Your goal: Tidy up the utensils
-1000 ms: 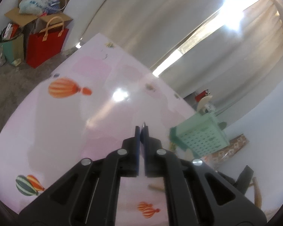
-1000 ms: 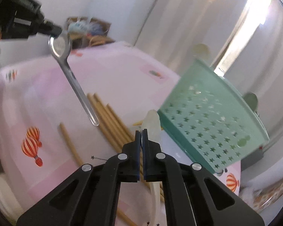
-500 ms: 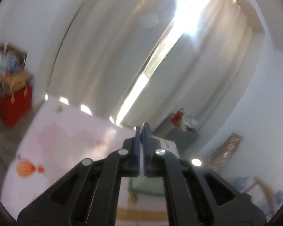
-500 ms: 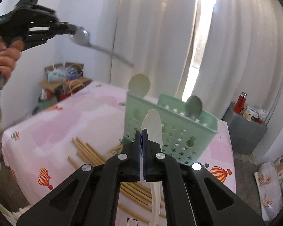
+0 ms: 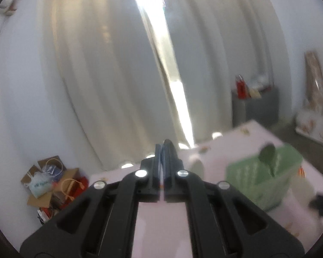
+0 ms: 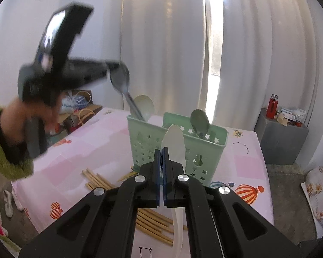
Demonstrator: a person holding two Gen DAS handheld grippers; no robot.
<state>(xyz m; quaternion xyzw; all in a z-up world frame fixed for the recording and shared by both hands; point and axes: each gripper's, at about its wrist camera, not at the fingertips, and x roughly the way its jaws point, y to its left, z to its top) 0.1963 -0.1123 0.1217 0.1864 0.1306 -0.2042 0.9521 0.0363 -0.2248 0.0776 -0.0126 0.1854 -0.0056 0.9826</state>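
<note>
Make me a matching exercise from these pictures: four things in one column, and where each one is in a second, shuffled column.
1. metal spoon
2. white spoon
3. chopsticks
4. red flask

a. lying on the table
b. in the right gripper
c. on the grey cabinet
d. in the left gripper, handle down into the basket

Pairs: 1-d, 2-b, 3-a, 4-c

- Tablecloth (image 6: pixel 101 142): pale pink with darker pink squares and orange-striped hot-air balloons.
- Caddy (image 6: pixel 178 148): mint green, pierced with star-shaped holes.
- Chopsticks (image 6: pixel 97 179): tan.
- Spoon (image 6: pixel 175 148) between the right gripper's jaws: milky white.
- Both grippers: black, with blue pads.
- Sleeve (image 6: pixel 2 146): moss green.
- Curtains (image 6: pixel 161 43): white.
- Flask (image 6: pixel 272 106): red.
</note>
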